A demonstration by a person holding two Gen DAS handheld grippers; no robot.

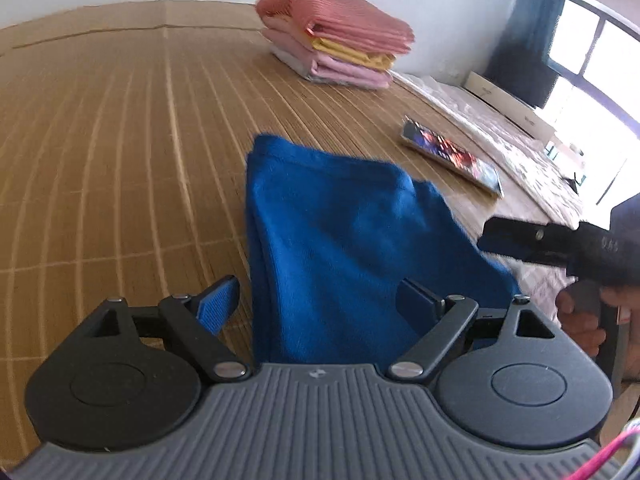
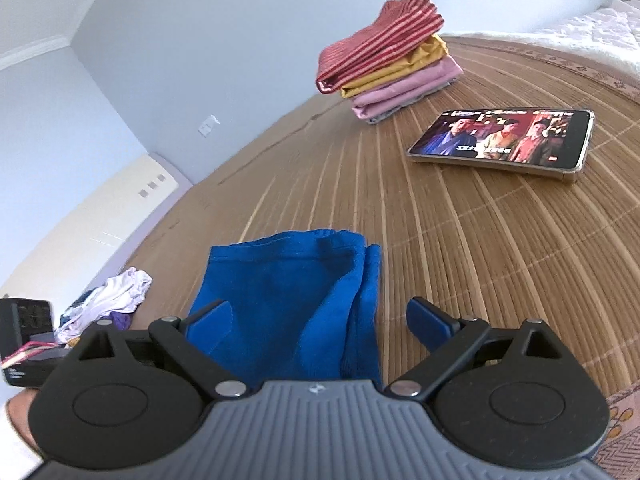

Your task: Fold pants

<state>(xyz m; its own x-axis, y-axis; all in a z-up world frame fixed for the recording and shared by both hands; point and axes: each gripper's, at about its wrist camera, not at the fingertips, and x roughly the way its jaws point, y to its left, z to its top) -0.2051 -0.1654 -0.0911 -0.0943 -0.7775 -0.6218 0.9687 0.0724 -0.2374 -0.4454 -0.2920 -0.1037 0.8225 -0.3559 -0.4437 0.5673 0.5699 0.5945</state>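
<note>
The blue pants (image 1: 344, 248) lie folded into a compact bundle on the bamboo mat (image 1: 120, 140). My left gripper (image 1: 318, 306) hovers open over their near end, fingers spread to either side with nothing between them. In the right wrist view the same blue pants (image 2: 296, 300) lie just ahead, and my right gripper (image 2: 320, 326) is open above their near edge, gripping nothing. The right gripper's black body (image 1: 560, 244), held by a hand, also shows at the right edge of the left wrist view.
A stack of folded clothes (image 1: 340, 40) (image 2: 396, 60) sits farther back on the mat. A phone (image 2: 504, 142) (image 1: 452, 152) playing video lies to the right. A loose pile of clothes (image 2: 108, 300) lies at the left. Curtain and window (image 1: 580, 40) stand beyond the bed.
</note>
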